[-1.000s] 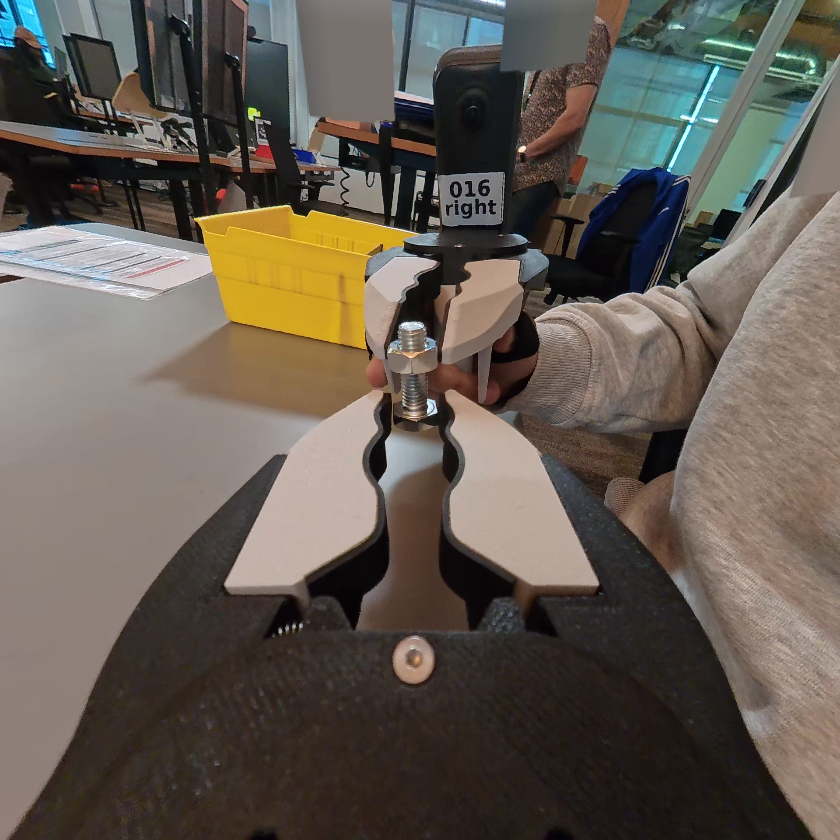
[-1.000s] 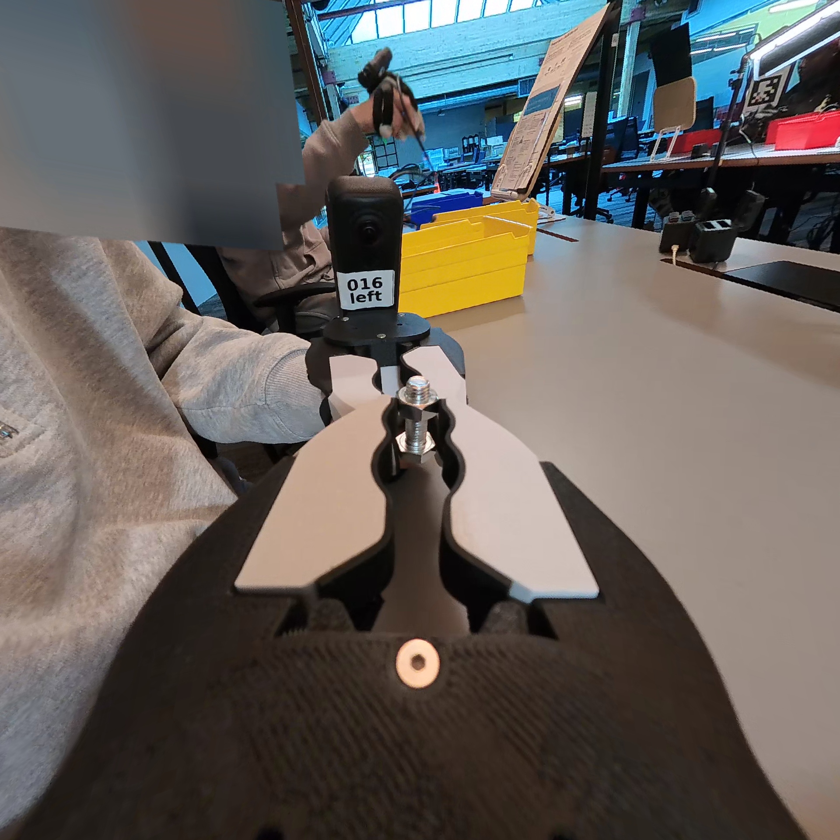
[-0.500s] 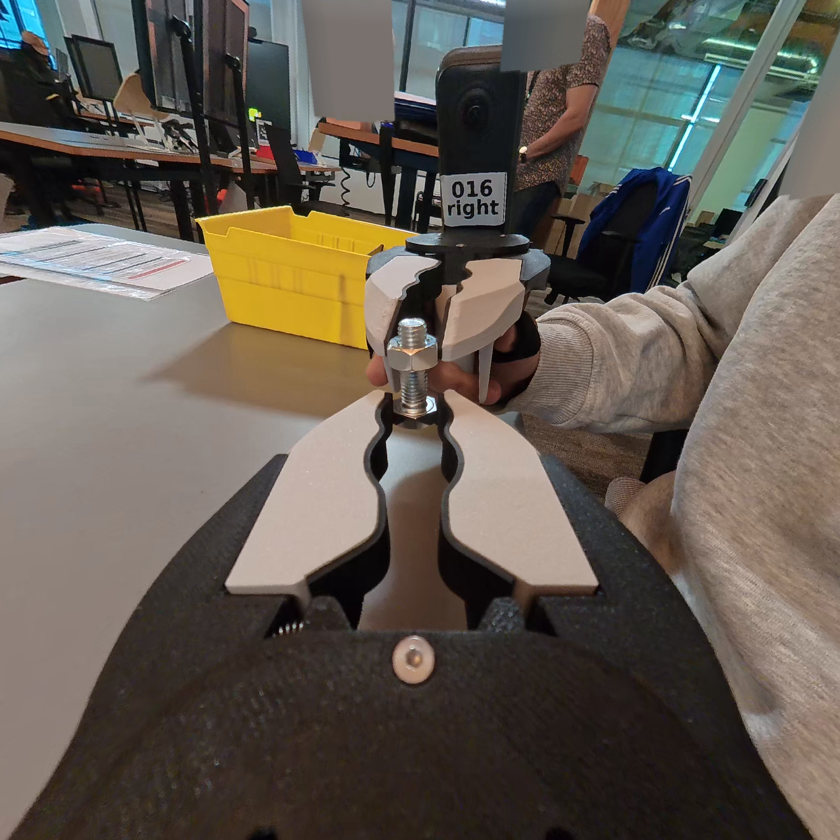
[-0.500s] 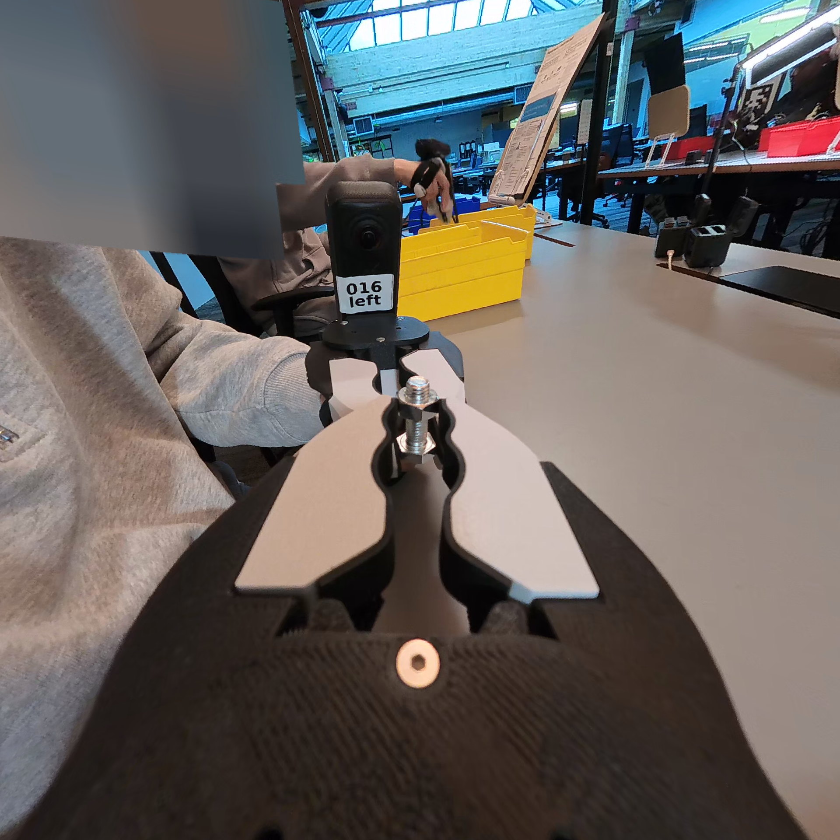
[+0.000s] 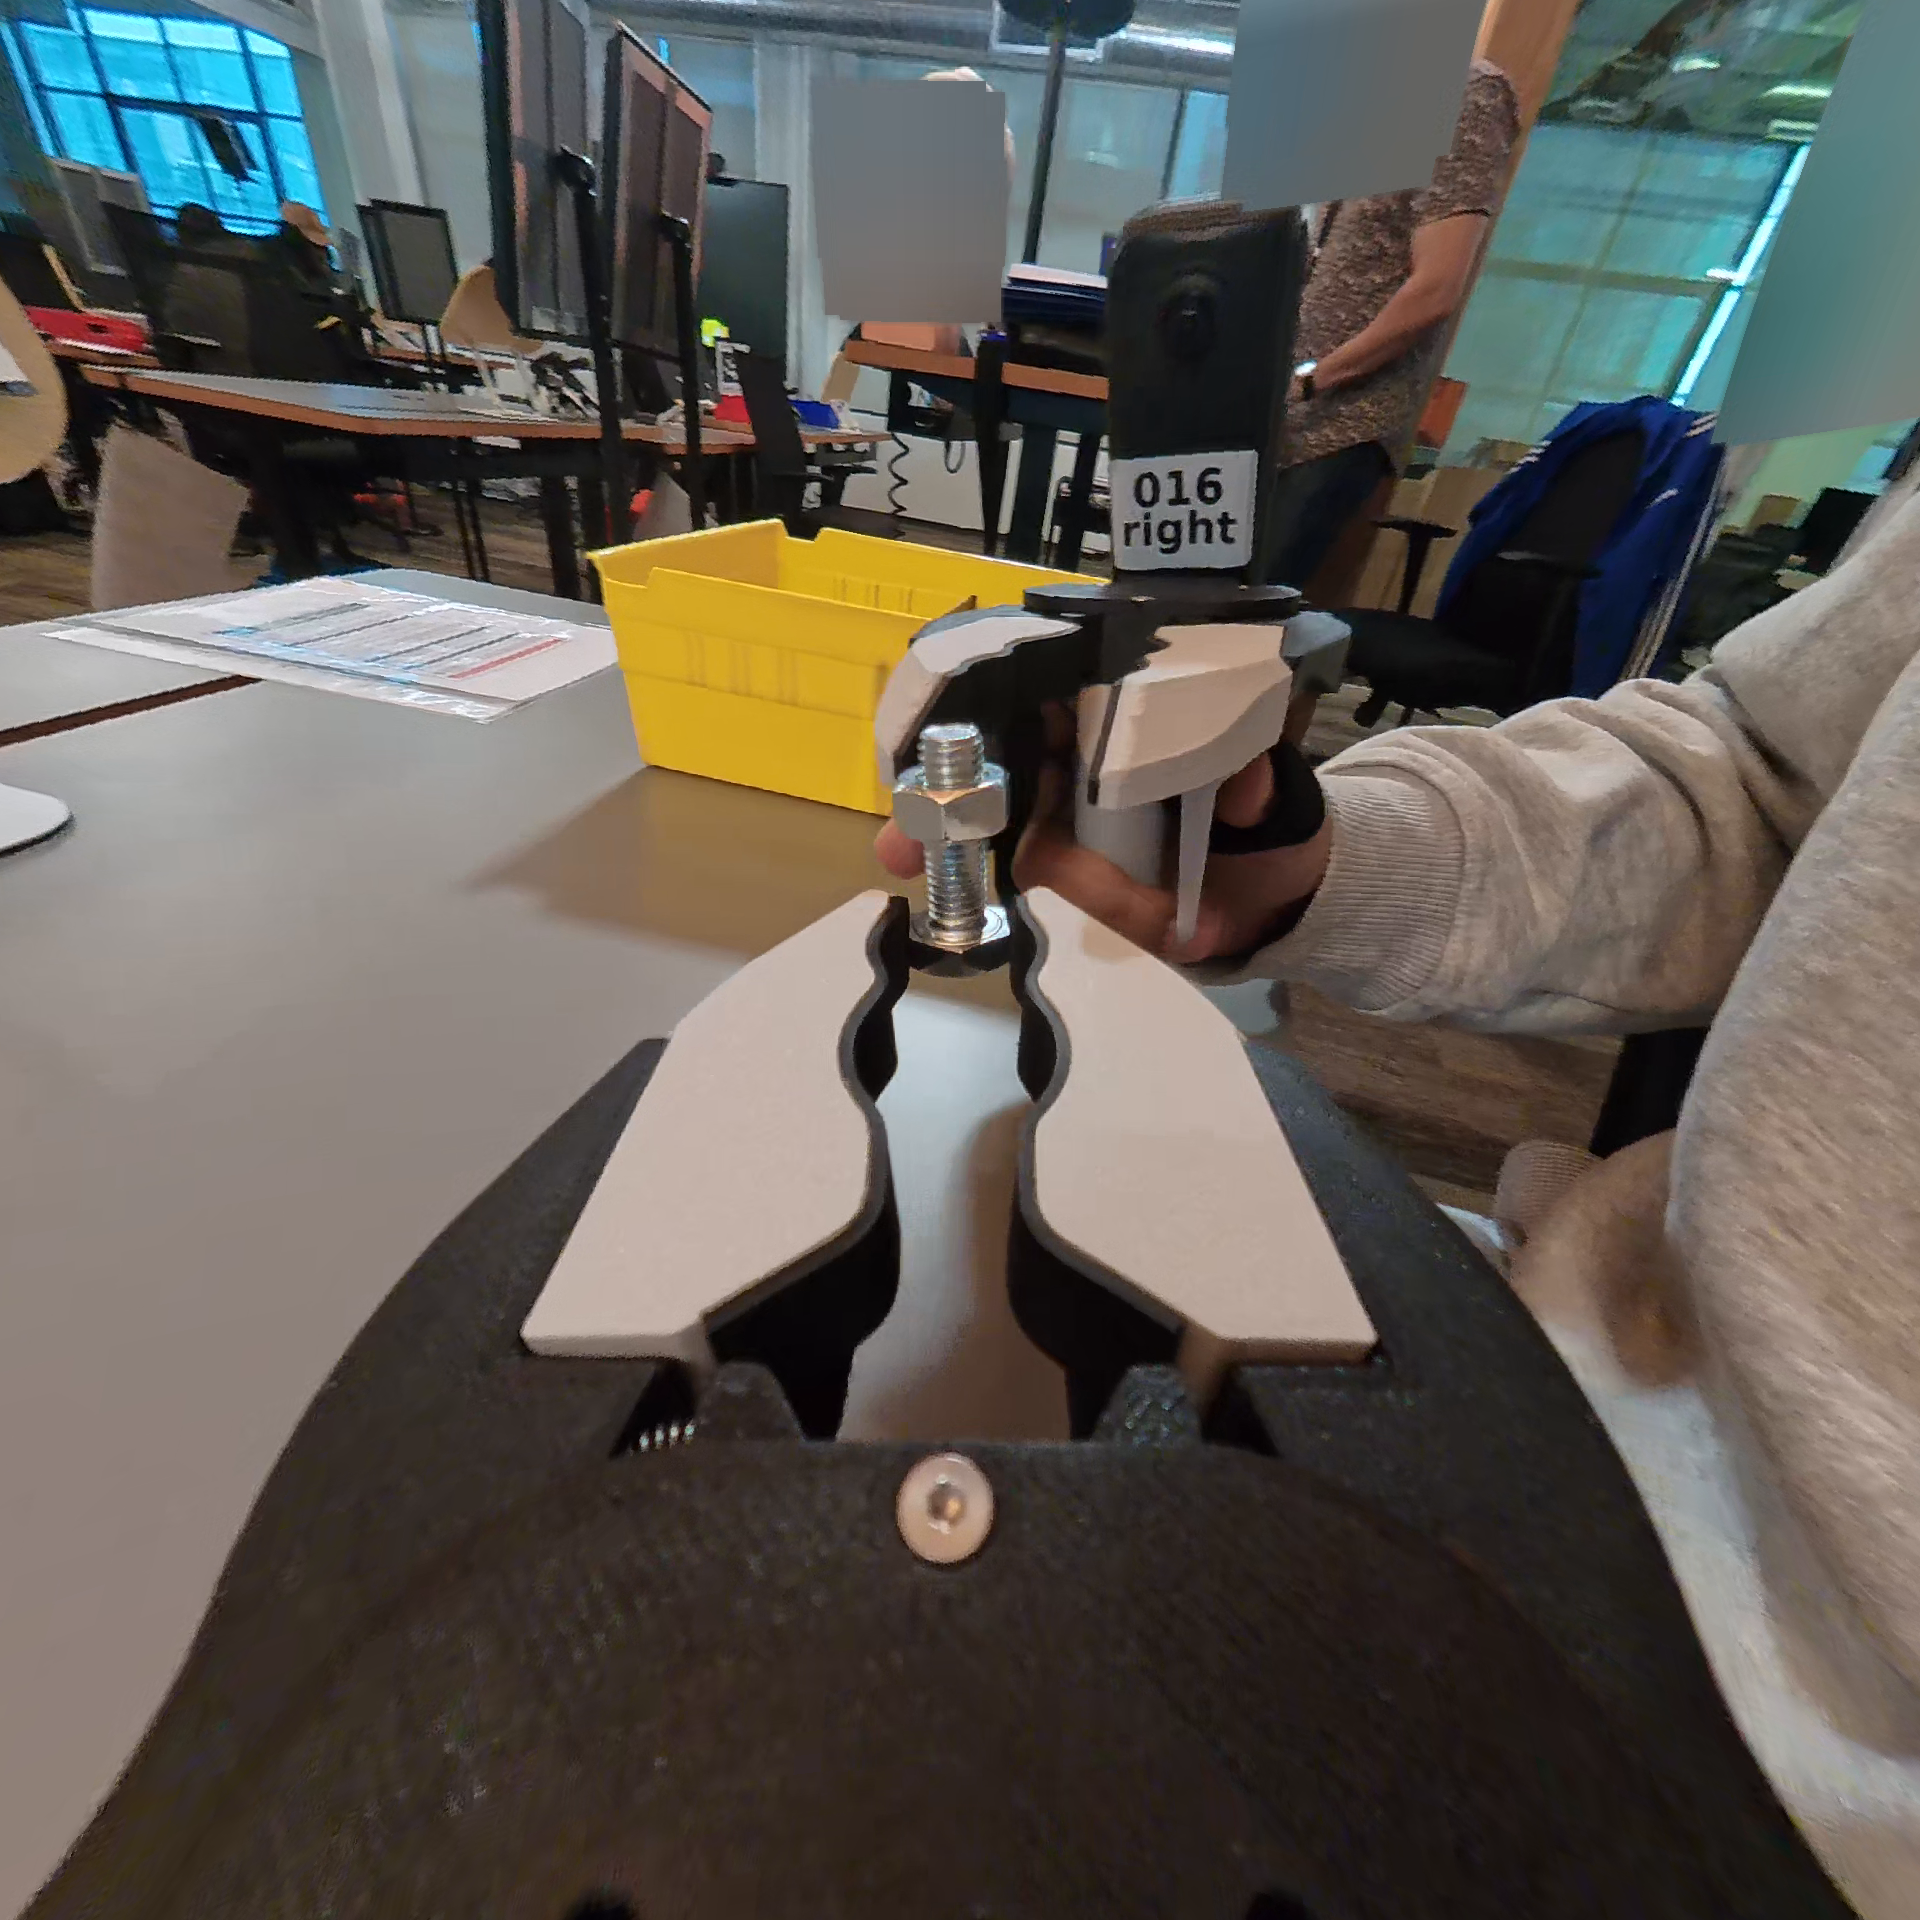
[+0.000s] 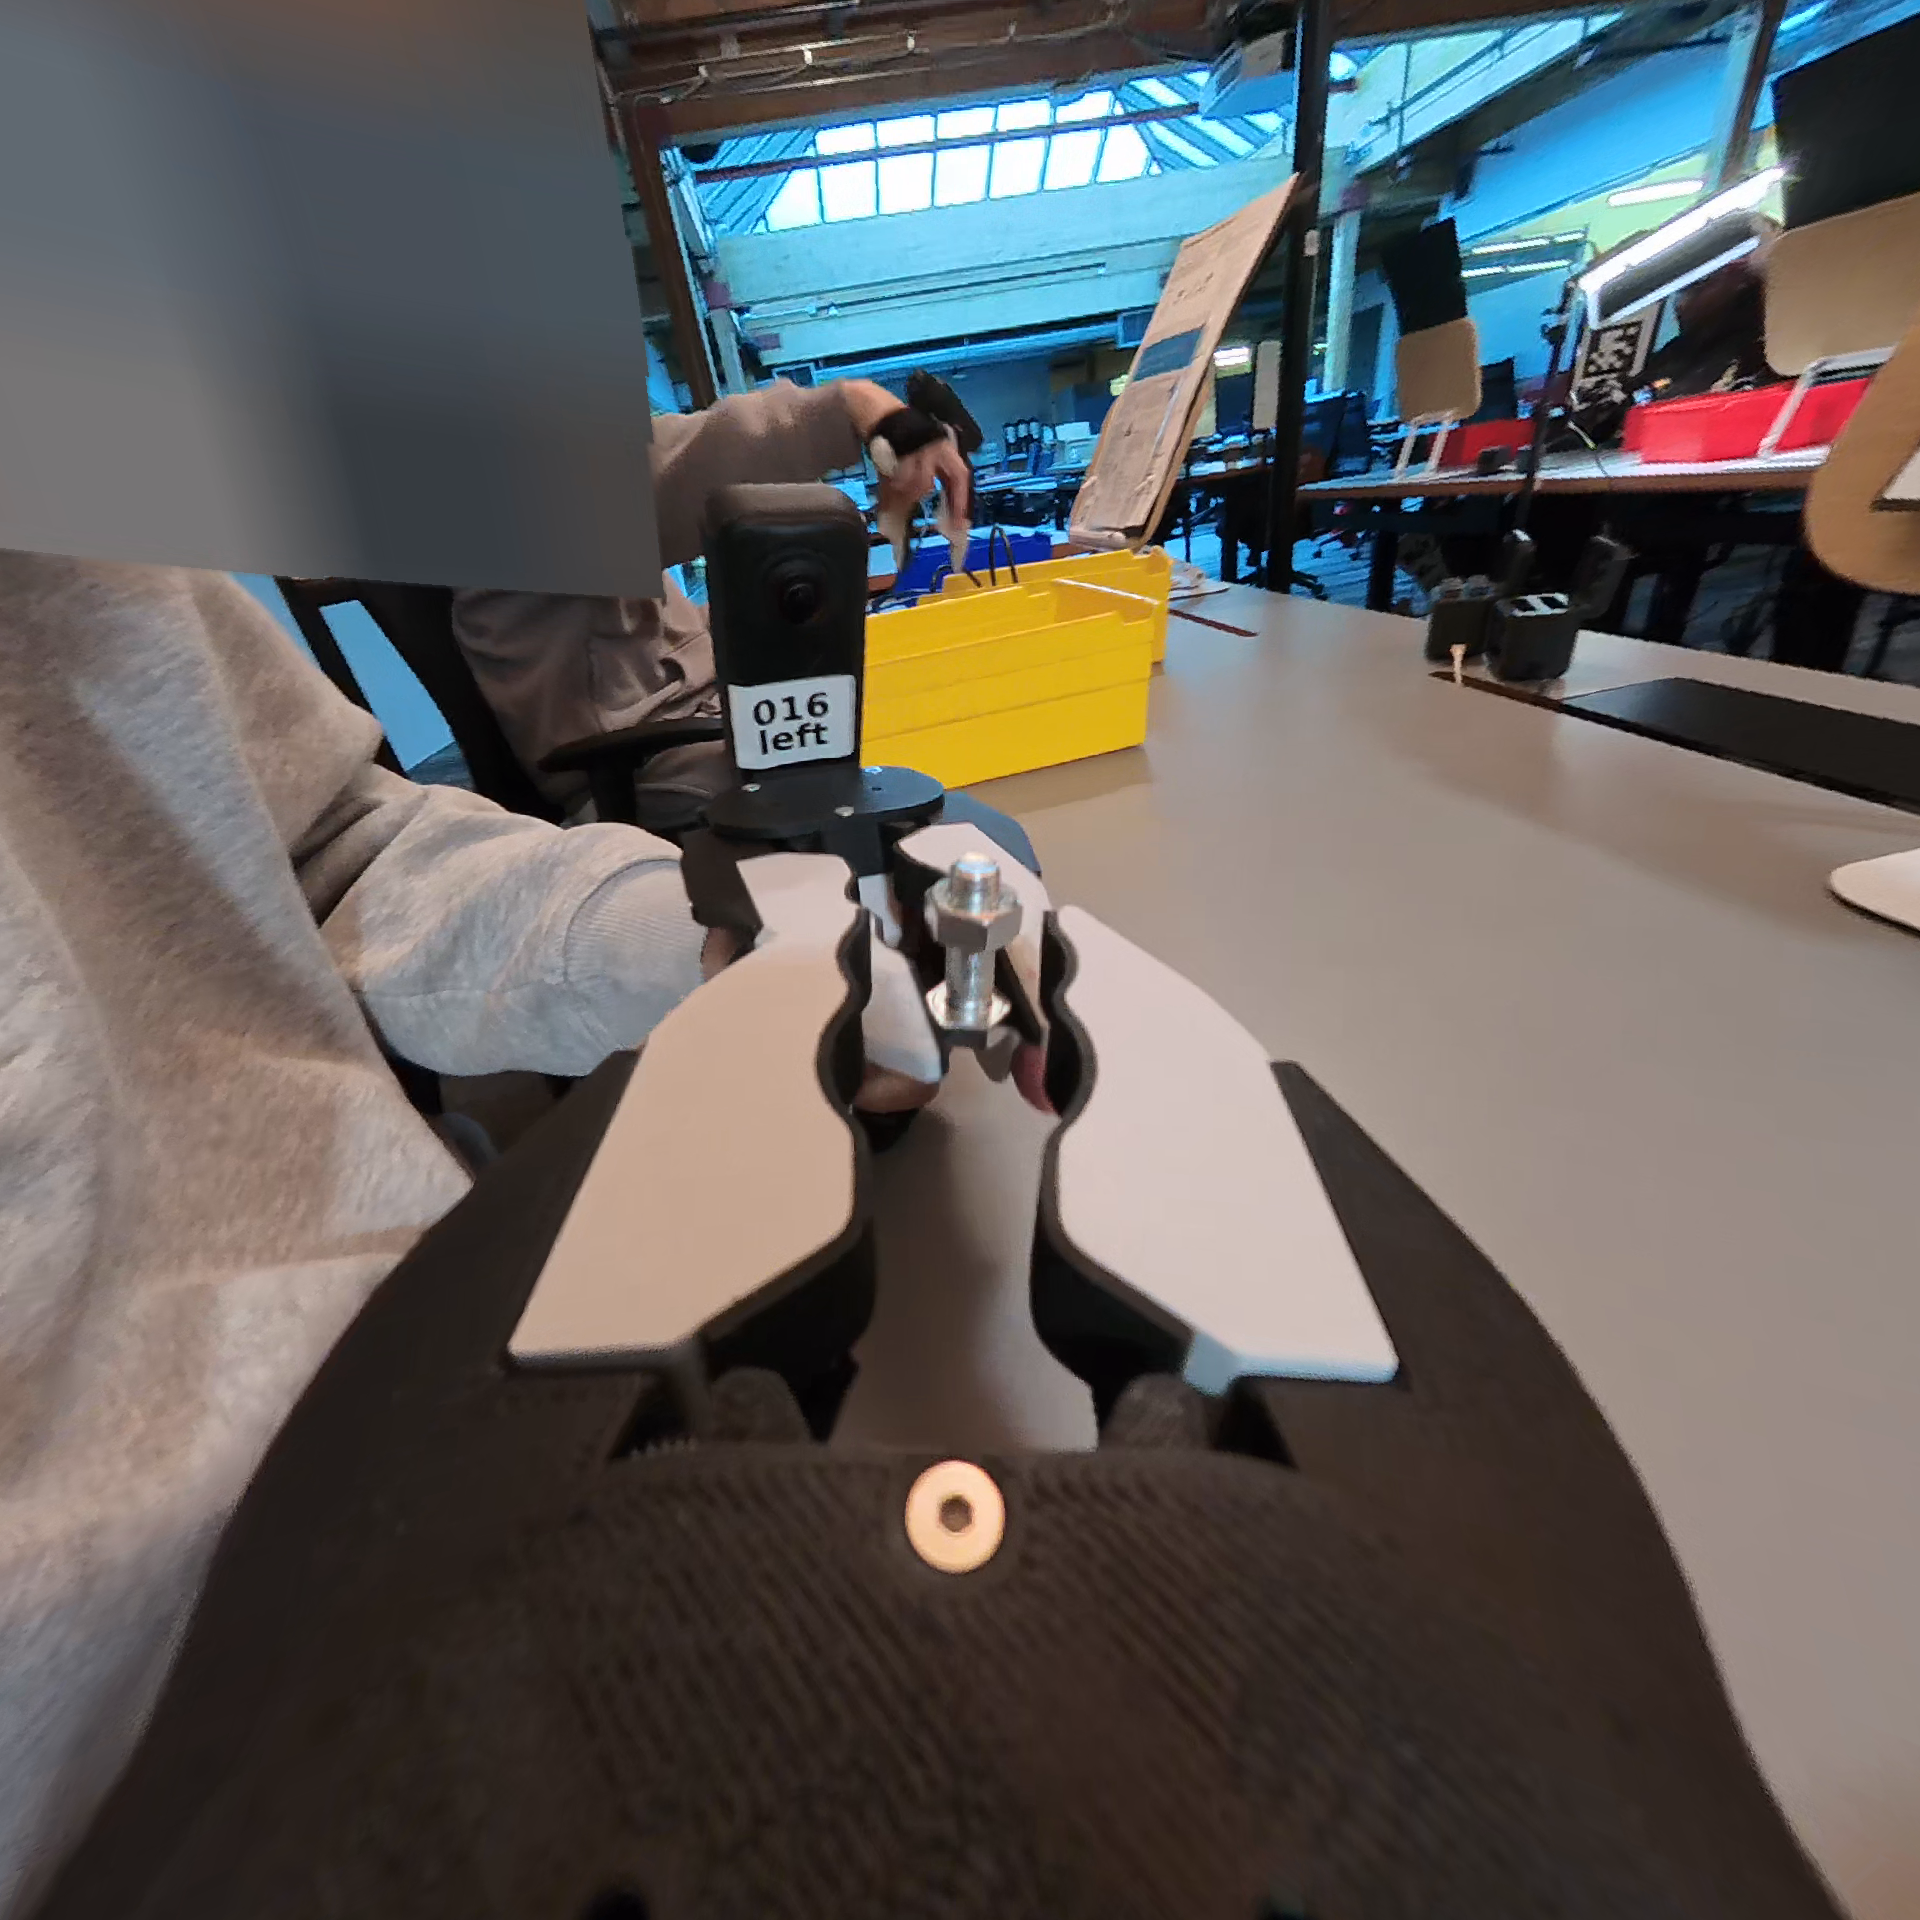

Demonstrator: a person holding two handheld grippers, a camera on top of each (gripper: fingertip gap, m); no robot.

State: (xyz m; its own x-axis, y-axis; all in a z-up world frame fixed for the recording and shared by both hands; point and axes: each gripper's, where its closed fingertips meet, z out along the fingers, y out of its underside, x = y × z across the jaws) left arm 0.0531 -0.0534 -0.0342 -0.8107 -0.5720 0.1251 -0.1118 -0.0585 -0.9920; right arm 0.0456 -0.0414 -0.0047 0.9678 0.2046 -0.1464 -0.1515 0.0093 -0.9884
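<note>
Left gripper: the left gripper (image 5: 954, 925) is being kept closed on the head of the bolt (image 5: 951, 831), which is clamped between the tips of its two pale fingers (image 5: 769, 1060).
Bolt: the silver bolt is being held upright above the grey table (image 5: 312, 935), with the head down in the left gripper and the threaded end pointing up; in the right wrist view the bolt (image 6: 971, 966) is seen slightly tilted.
Nut: a silver hex nut (image 5: 948, 812) is sitting on the thread, near the upper end of the bolt and apart from the head.
Right gripper: the right gripper (image 6: 954, 997) is being held with its fingers spread; the bolt and nut are standing between the fingertips, but the fingers are not pressing on them. In the left wrist view one of its fingers (image 5: 914, 696) is seen just behind the top of the bolt.
Hands: the handle of the right gripper is being grasped by a hand (image 5: 1132, 883) coming out of a grey sleeve (image 5: 1507, 862).
Bins: a yellow bin (image 5: 769, 665) is standing on the table behind the grippers; in the right wrist view, yellow bins (image 6: 1008, 665) are seen farther along the table edge.
Other things: a printed sheet (image 5: 343, 639) is lying flat on the table to the left of the yellow bin, well apart from the bolt.
</note>
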